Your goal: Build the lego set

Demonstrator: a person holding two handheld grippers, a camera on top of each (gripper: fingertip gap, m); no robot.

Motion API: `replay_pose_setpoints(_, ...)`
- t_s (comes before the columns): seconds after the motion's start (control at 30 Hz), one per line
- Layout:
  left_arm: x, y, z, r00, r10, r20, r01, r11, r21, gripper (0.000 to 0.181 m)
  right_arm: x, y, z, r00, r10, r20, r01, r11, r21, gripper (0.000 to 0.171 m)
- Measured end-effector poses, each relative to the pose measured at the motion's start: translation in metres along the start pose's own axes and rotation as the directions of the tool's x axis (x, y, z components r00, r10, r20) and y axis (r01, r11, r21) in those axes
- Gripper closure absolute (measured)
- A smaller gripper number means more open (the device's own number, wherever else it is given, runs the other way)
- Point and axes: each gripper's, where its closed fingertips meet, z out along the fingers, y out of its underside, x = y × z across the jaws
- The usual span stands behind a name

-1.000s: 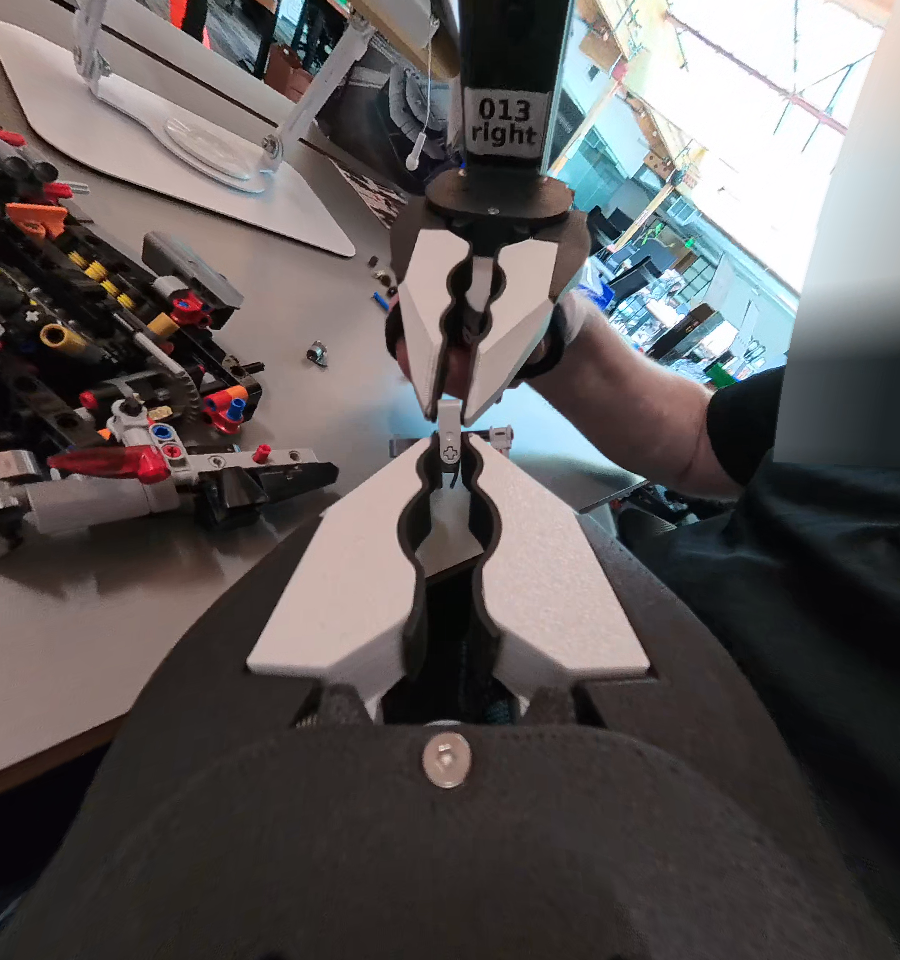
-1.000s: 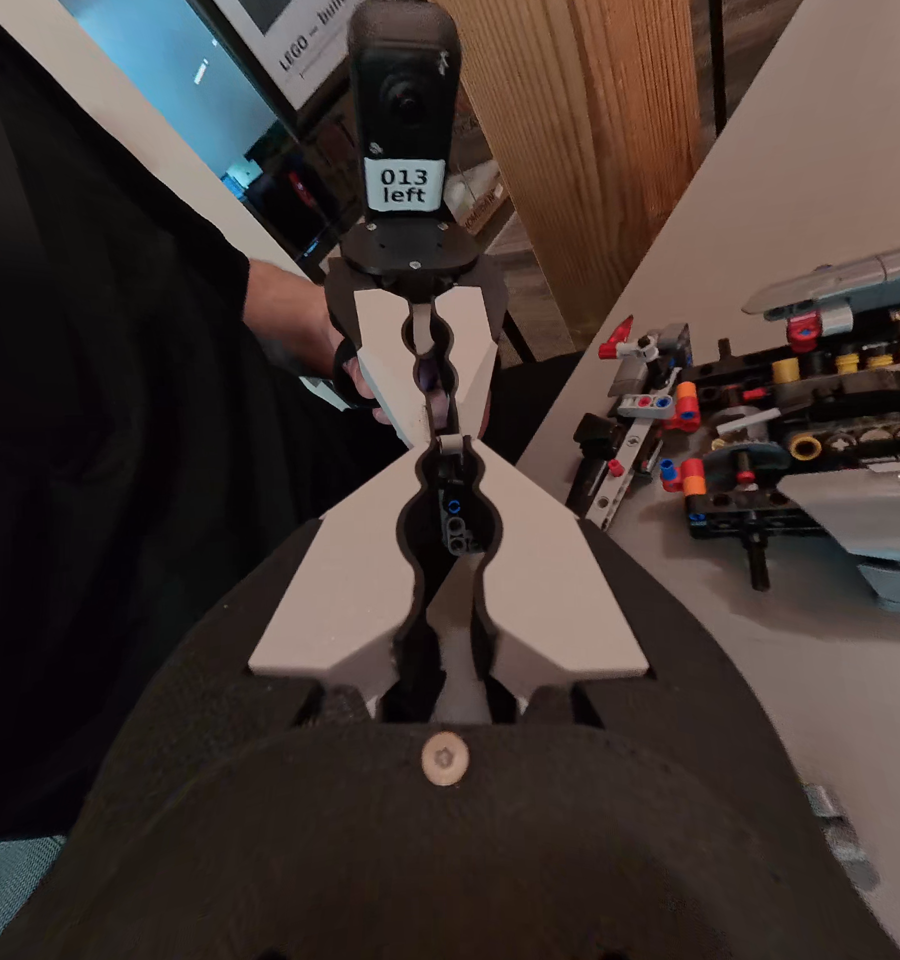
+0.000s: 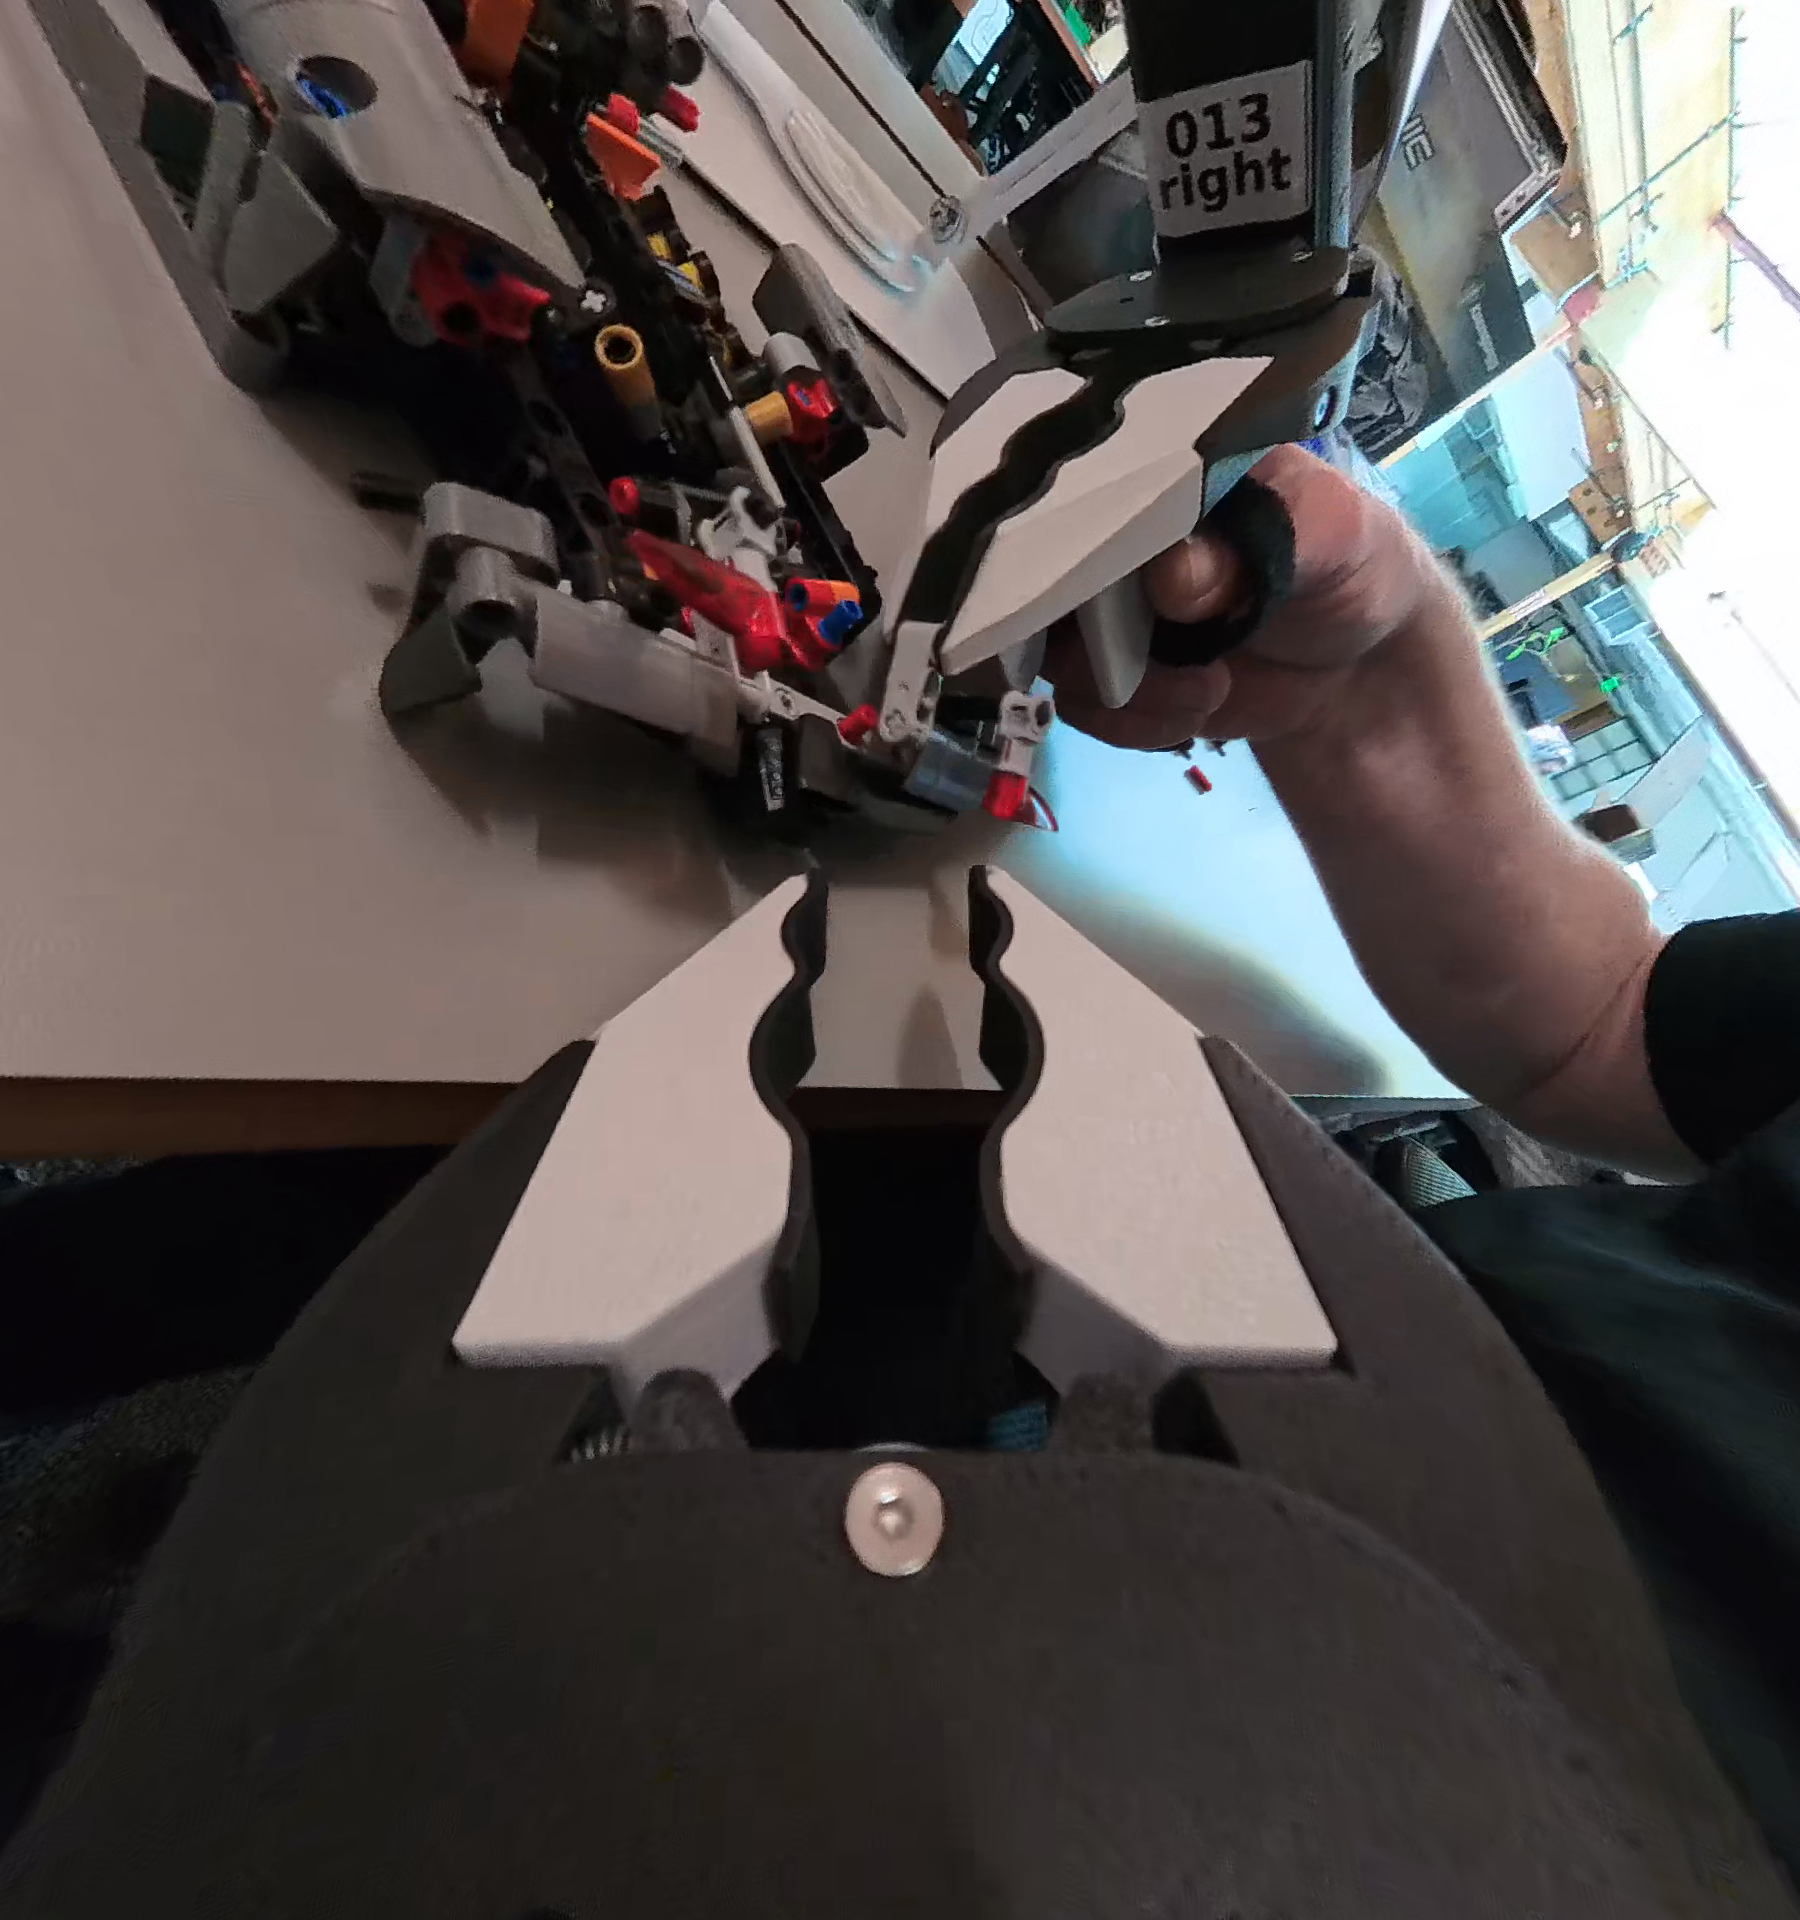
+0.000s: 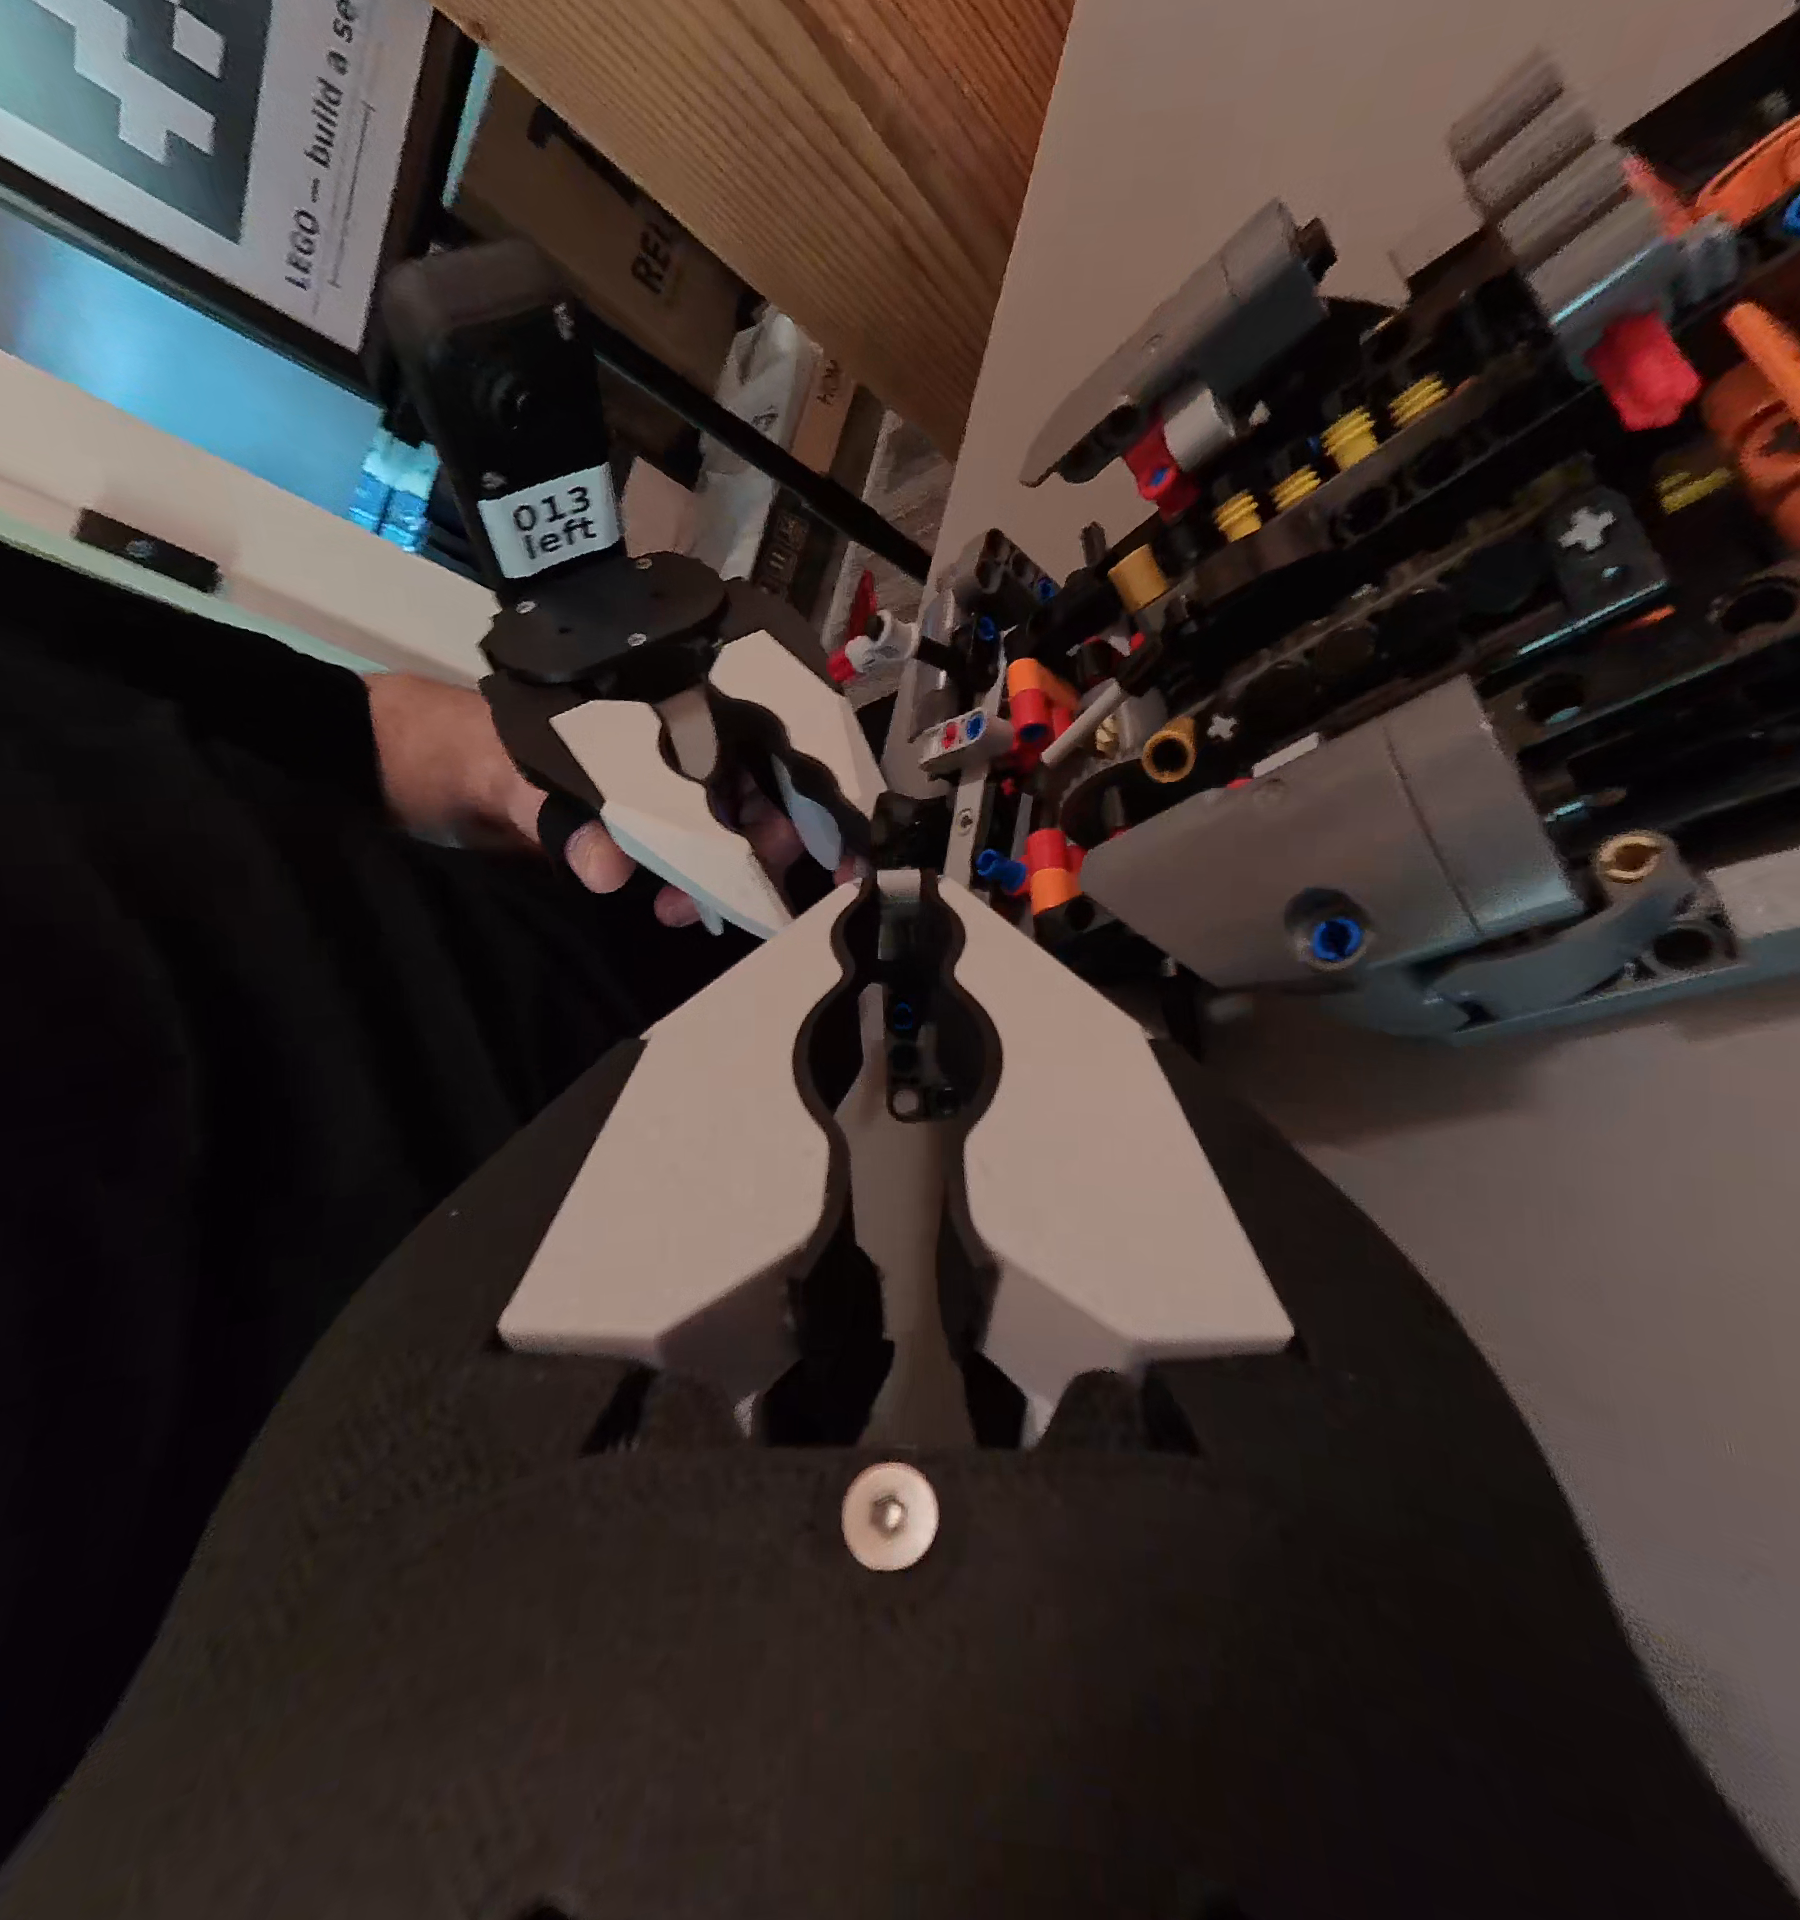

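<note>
lego build (image 3: 605,488) mostly black, with grey panels and red, yellow, orange bits

right gripper (image 4: 901,899) jaws pinch a small grey piece (image 3: 911,675); left gripper (image 3: 894,894) jaws apart, empty

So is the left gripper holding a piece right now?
No. In the left wrist view the left gripper is open, with only bare table showing between its fingers.

A: Lego model (image 3: 605,499)?
B: Cut off by top edge, far part blurred. Same in rt wrist view, runs off right edge.
A: Small assembly (image 3: 953,743) in the right jaws?
B: Its connection to model – can't tell, too cluttered.
</note>
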Motion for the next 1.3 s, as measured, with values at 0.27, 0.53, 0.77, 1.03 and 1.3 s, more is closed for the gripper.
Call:
replay_pose_setpoints(0.27, -0.003, -0.004, 0.004, 0.999, -0.032, -0.025, 0.032, 0.999, -0.004, 0.157, 0.001, 0.002, 0.008, 0.998, 0.055, 0.031, -0.055, 0.998, 0.006, 0.167)
replay_pose_setpoints(0.53, -0.005, -0.004, 0.004, 1.000, -0.026, -0.012, 0.026, 1.000, -0.017, 0.160, 0.005, 0.003, 0.007, 0.998, 0.061, 0.004, -0.062, 0.997, 0.044, 0.166)
replay_pose_setpoints(0.77, -0.006, -0.006, 0.004, 1.000, 0.003, 0.004, -0.003, 1.000, -0.028, 0.164, 0.011, 0.004, 0.000, 0.997, 0.056, -0.054, -0.050, 0.994, 0.092, 0.166)
replay_pose_setpoints(1.03, 0.005, -0.011, 0.008, 0.997, 0.079, -0.010, -0.080, 0.996, -0.032, 0.166, 0.015, 0.003, -0.005, 0.995, 0.060, -0.082, -0.050, 0.992, 0.119, 0.165)
replay_pose_setpoints(1.3, 0.009, -0.007, 0.011, 0.995, 0.103, -0.016, -0.104, 0.993, -0.062, 0.167, 0.018, 0.005, -0.009, 0.991, 0.028, -0.127, -0.014, 0.993, 0.115, 0.161)
